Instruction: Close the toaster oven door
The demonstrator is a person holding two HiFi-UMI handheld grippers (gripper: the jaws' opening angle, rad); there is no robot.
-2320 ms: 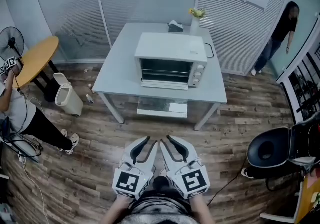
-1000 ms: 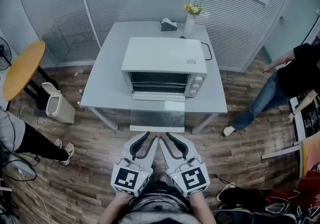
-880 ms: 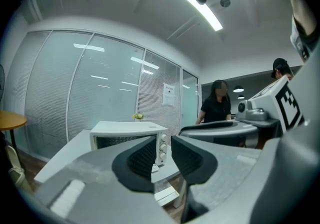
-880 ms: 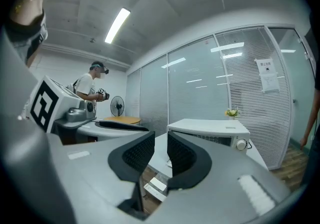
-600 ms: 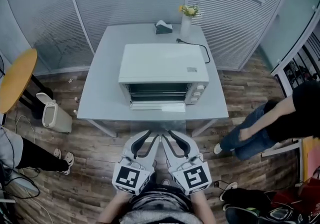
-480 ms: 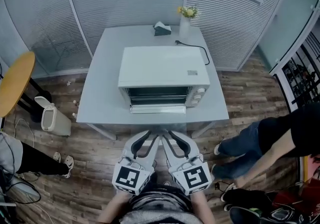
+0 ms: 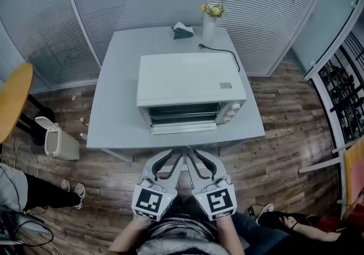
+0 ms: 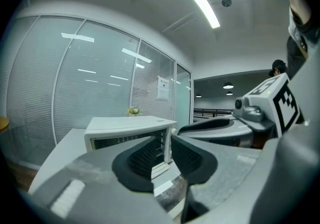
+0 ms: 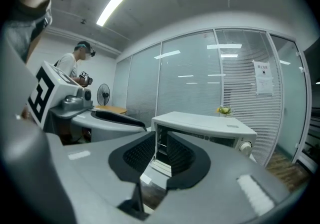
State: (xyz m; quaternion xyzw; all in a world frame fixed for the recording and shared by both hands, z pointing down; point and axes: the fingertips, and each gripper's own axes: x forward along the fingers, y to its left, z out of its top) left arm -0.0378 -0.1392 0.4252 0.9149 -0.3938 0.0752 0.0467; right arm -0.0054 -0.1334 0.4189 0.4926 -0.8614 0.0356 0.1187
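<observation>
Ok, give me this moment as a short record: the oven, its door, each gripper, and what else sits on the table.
toaster oven: on the grey table, front toward the person
door: open, folded down at the front
left gripper: jaws apart, nothing between them, pointing at the oven
right gripper: jaws apart, nothing between them, pointing at the oven
behind the oven: vase of flowers, tissue box, power cable
task status: door not yet closed
</observation>
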